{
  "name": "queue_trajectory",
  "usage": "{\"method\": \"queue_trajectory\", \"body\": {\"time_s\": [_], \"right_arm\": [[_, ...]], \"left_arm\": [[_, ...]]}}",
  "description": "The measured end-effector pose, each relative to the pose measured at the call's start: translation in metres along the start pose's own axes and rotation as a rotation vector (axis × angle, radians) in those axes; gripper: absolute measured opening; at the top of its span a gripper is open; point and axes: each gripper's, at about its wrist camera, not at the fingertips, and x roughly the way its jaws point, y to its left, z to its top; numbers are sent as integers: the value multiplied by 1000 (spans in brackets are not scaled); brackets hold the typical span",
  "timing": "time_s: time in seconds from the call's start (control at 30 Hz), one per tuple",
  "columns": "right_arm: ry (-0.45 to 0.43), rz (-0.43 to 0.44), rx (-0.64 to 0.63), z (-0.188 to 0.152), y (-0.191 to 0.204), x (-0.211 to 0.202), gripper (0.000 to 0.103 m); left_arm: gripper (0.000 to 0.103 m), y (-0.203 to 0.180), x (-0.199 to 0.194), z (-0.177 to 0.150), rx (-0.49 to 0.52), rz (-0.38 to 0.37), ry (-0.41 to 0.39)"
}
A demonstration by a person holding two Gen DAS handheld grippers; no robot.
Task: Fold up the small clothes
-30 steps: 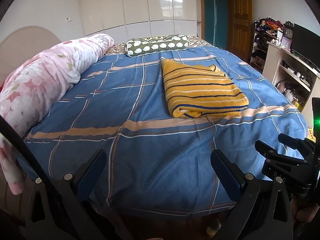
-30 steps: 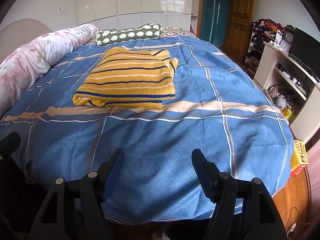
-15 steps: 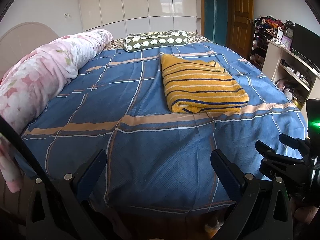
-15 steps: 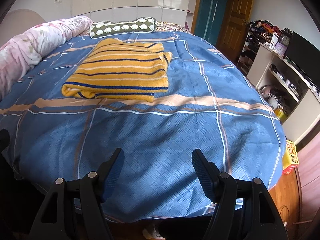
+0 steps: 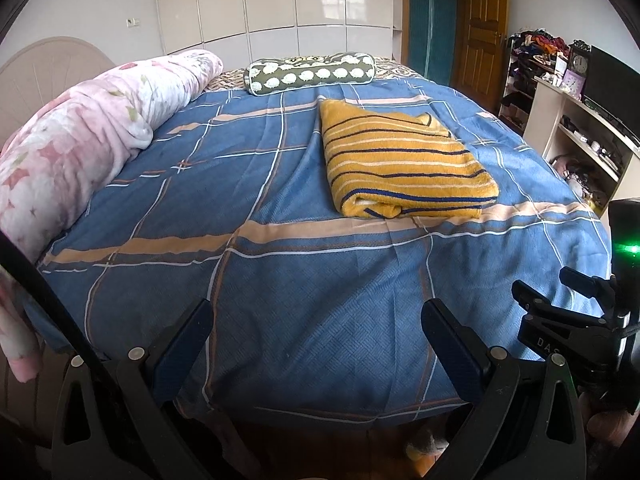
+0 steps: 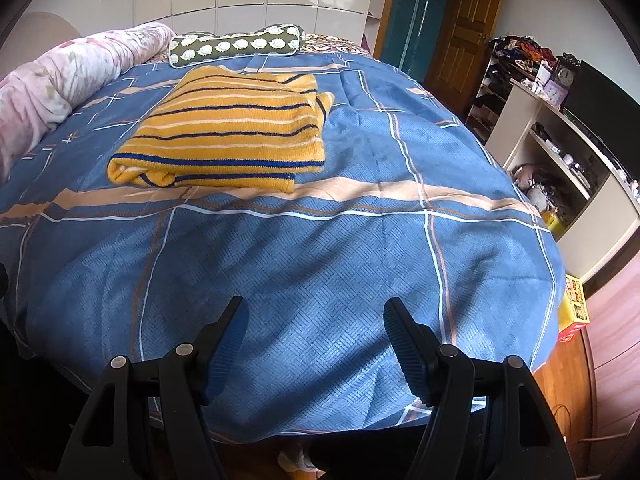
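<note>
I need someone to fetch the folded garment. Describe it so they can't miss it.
Find the bed with the blue plaid cover. The folded sweater lies on it, below the green bolster pillow and beside the rolled pink quilt. Only it is mustard yellow with dark stripes.

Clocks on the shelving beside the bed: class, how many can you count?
2. A dark clock stands on top of the unit beside the TV; a small purple clock sits just below and in front of it. Clutter may hide others.

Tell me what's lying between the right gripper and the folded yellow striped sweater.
Nothing but bare blue plaid bedspread lies between the right gripper and the sweater; the right wrist view shows it.
</note>
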Motion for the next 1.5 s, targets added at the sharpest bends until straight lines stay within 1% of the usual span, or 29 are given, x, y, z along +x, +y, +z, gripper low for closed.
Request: {"method": "queue_trajectory", "body": {"time_s": [0.33, 0.57, 1.1, 1.37, 1.5], "right_arm": [[17, -21, -10, 0, 2, 4, 75], [3, -55, -36, -1, 7, 2, 75], [2, -52, -42, -1, 8, 3, 78], [-38, -42, -16, 2, 4, -3, 79], [-34, -41, -18, 2, 5, -3, 79]], "left_arm": [[103, 2, 3, 0, -8, -6, 17], [103, 2, 5, 0, -9, -4, 27], [103, 2, 8, -2, -10, -2, 36], [103, 1, 9, -3, -12, -1, 39], [103, 3, 10, -3, -19, 0, 45]]}}
